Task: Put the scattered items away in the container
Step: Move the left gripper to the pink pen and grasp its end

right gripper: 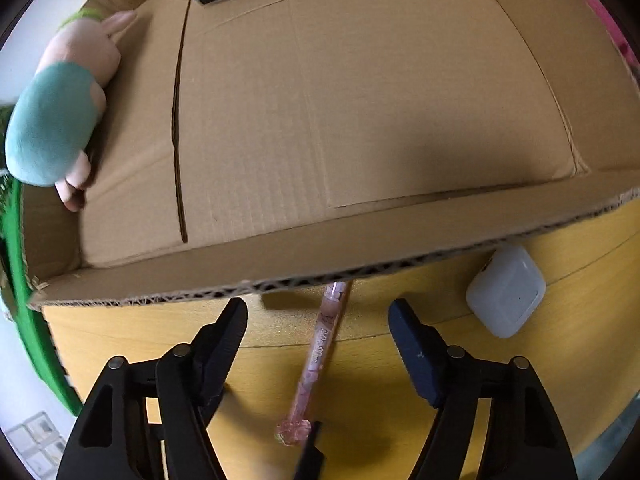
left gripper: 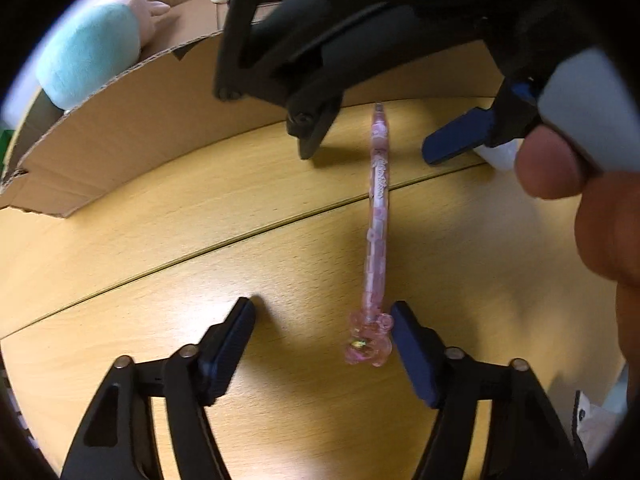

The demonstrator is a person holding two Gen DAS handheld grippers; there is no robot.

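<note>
We see both claws, left claw [left gripper: 322, 344] and right claw [right gripper: 318, 336], apart over the pink pen [left gripper: 378, 216] on the desk [left gripper: 160, 240], six o'clock of the cardboard box [right gripper: 320, 120]; converging, they may collide or flick it away.

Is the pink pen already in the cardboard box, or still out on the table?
Out. The pink pen lies flat on the wooden table, in front of the cardboard box wall.
</note>
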